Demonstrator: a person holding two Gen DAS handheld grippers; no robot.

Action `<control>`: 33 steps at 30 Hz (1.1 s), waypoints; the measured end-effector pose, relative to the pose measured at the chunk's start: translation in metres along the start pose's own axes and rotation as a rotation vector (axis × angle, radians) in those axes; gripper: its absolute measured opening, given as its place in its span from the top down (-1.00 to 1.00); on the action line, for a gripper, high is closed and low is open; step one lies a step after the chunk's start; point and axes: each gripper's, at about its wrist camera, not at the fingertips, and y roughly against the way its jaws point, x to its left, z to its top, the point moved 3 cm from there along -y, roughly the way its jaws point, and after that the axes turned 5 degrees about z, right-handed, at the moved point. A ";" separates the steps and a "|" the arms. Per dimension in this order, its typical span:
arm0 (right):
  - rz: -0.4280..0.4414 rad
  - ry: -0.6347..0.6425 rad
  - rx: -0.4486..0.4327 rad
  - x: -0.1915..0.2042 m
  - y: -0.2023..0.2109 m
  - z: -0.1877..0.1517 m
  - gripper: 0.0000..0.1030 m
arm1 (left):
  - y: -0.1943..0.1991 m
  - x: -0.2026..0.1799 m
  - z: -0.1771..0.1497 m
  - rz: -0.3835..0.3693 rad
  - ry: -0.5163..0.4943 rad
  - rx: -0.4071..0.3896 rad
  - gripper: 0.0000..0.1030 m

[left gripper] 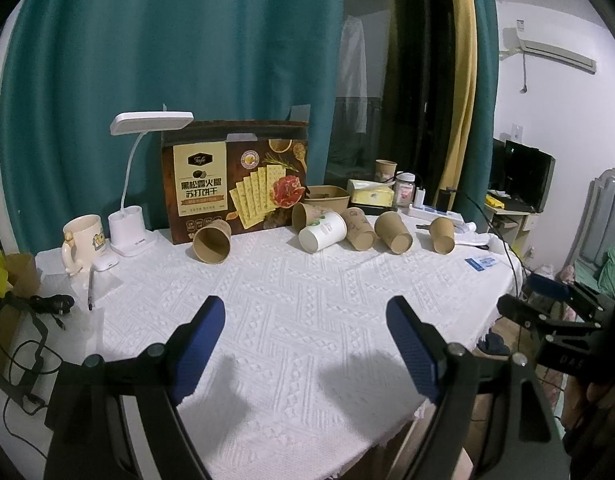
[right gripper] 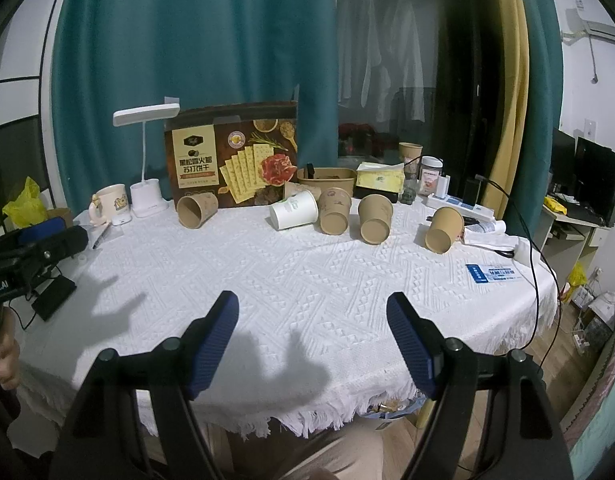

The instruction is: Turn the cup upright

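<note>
Both claws released, nothing between the blue pads, hovering over the near part of the desk (right gripper: 307, 272), white textured cloth. Left claw (left gripper: 305, 312), right claw (right gripper: 312, 308). Each claw also shows at the edge of the other's view.

Cups all lying on their sides along the far half of the desk, none upright in that row:
- kraft cup far left (right gripper: 196, 209), just in front of the cracker box (right gripper: 232, 152). Long axis runs front-back, tilted a bit; open mouth faces the cams, base toward the box.
- white cup (right gripper: 294, 210) mid-row, long axis approx left-right, mouth pointing left/toward cams.
- kraft cup #2 (right gripper: 334, 210) touching or just beside the white one, mouth toward cams.
- kraft cup #3 (right gripper: 374, 218) beside it, mouth toward cams, base away.
- kraft cup far right (right gripper: 443, 230), apart from the rest, axis diagonal, mouth down-left toward cams.
- one more kraft cup partly hidden behind the white one in the left view (left gripper: 305, 214); orientation unclear.

Behind the row: desk lamp (right gripper: 146, 160), mug (right gripper: 111, 202), brown bowl (right gripper: 326, 180), tissue box (right gripper: 379, 182), an upright kraft cup (right gripper: 410, 156) at the back. Blue-white card (right gripper: 493, 274) on the right near the edge.
</note>
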 end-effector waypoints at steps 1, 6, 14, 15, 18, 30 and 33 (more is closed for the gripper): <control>-0.001 0.001 0.002 0.000 0.000 -0.001 -0.44 | 0.001 -0.001 0.000 0.003 0.000 -0.001 -0.61; 0.001 0.001 0.001 0.000 0.000 -0.001 -0.44 | 0.003 -0.005 0.000 0.005 -0.001 -0.003 -0.61; 0.000 0.002 0.000 0.001 0.000 -0.002 -0.44 | 0.000 0.002 -0.001 0.000 0.009 -0.004 -0.61; 0.000 0.002 -0.001 0.001 0.000 -0.001 -0.44 | 0.000 0.001 -0.002 0.000 0.008 -0.004 -0.61; 0.000 0.002 -0.001 0.002 0.000 -0.001 -0.44 | 0.000 0.002 -0.001 -0.003 0.009 -0.003 -0.61; 0.001 0.002 0.001 0.002 -0.001 -0.001 -0.44 | 0.000 0.004 0.000 -0.007 0.013 -0.005 -0.61; 0.001 0.001 0.003 0.002 -0.002 0.001 -0.44 | -0.001 0.005 0.002 -0.008 0.019 -0.001 -0.61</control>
